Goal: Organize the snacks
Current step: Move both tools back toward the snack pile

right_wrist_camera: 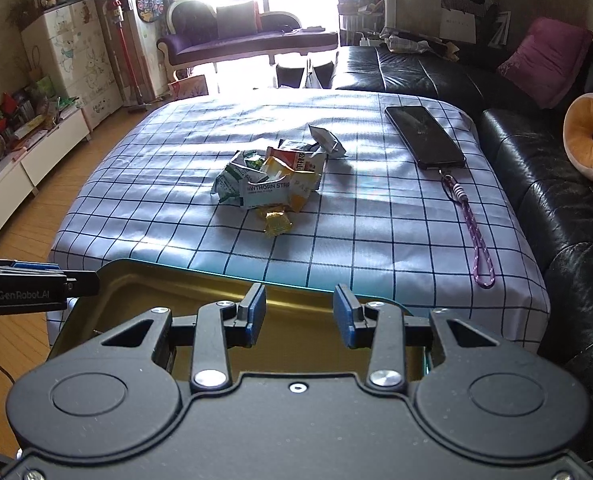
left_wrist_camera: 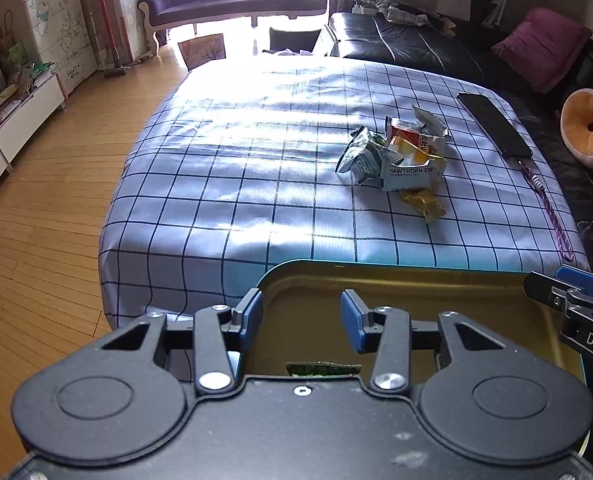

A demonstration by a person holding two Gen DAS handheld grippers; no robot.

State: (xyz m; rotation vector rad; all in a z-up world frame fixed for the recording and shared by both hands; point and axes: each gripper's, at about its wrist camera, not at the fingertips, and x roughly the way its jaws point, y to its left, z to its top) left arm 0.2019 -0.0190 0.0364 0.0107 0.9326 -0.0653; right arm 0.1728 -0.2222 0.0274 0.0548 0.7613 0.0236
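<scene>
Two grippers hang over a shallow tin [left_wrist_camera: 396,280] with a gold inside and a teal rim, which sits nearest the cameras, at the near edge of a table. Seen from its own camera, the left gripper [left_wrist_camera: 301,318] has its blue pads spread apart above the tin's floor with nothing pinched between them, and a scrap of green wrapper [left_wrist_camera: 322,369] shows in the tin just past the gripper's body. The right gripper [right_wrist_camera: 299,314] likewise stands with its jaws parted over the tin's far rim, gripping nothing (each gripper also pokes into the side of the other's view, level with the tin). Beyond the tin stretches a white tablecloth [right_wrist_camera: 176,184] with a dark grid pattern. Out near the middle of it lies a heap of snack packets [right_wrist_camera: 272,180], crumpled white, green, orange and yellow wrappers touching one another, well apart from the tin. To the right of the heap, farther back, a dark phone [right_wrist_camera: 424,136] lies flat, its purple cord strap [right_wrist_camera: 474,232] trailing toward the near edge. Behind the table a black leather sofa [right_wrist_camera: 536,184] runs along the right, and a purple chaise [right_wrist_camera: 248,40] stands before the bright window.
</scene>
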